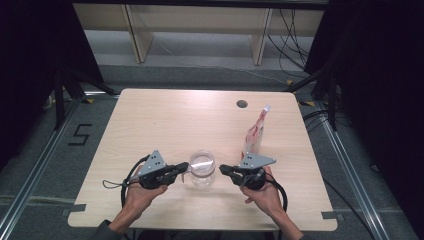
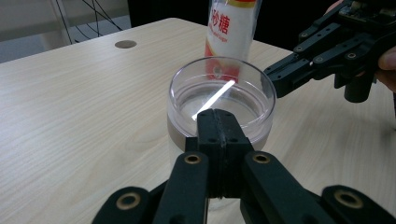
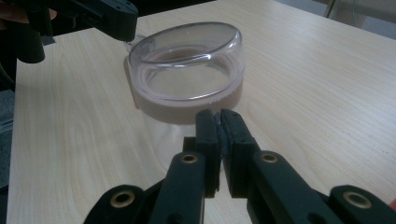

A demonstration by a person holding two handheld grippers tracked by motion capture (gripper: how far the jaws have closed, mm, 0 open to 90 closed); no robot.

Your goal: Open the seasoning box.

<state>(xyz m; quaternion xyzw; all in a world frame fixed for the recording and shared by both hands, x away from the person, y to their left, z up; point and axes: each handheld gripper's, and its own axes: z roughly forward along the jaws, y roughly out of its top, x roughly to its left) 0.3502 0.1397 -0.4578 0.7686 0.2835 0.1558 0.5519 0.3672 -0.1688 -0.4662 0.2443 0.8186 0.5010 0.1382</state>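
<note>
A clear jar (image 1: 202,168) with a lid is being flanked at the near middle of the desk (image 1: 150,120); the left gripper (image 1: 186,166) is being held at its left side and the right gripper (image 1: 222,170) at its right. A sugar pouch (image 1: 255,134) is standing upright behind the right gripper, apart from the jar.

In the left gripper view the jaws of the left gripper (image 2: 218,116) are being seen pressed together, tip just short of the jar (image 2: 219,100) near its pale lid band; whether contact is being made cannot be told. In the right gripper view the jaws of the right gripper (image 3: 218,116) are being seen nearly together, a thin slit left between them, with nothing clamped. The jar (image 3: 187,74) is being seen directly ahead of them, just beside the tips.

Judgement: the jar is being approached for a grasp, probably to steady the body and work the lid. For a good grasp, both pairs of jaws would have to be parted first, since neither is wide enough as it stands. One gripper is best closed low on the clear wall, the other on the lid band, both kept level. Slipping on the smooth wall and tipping from a one-sided push are being noted as risks.
</note>
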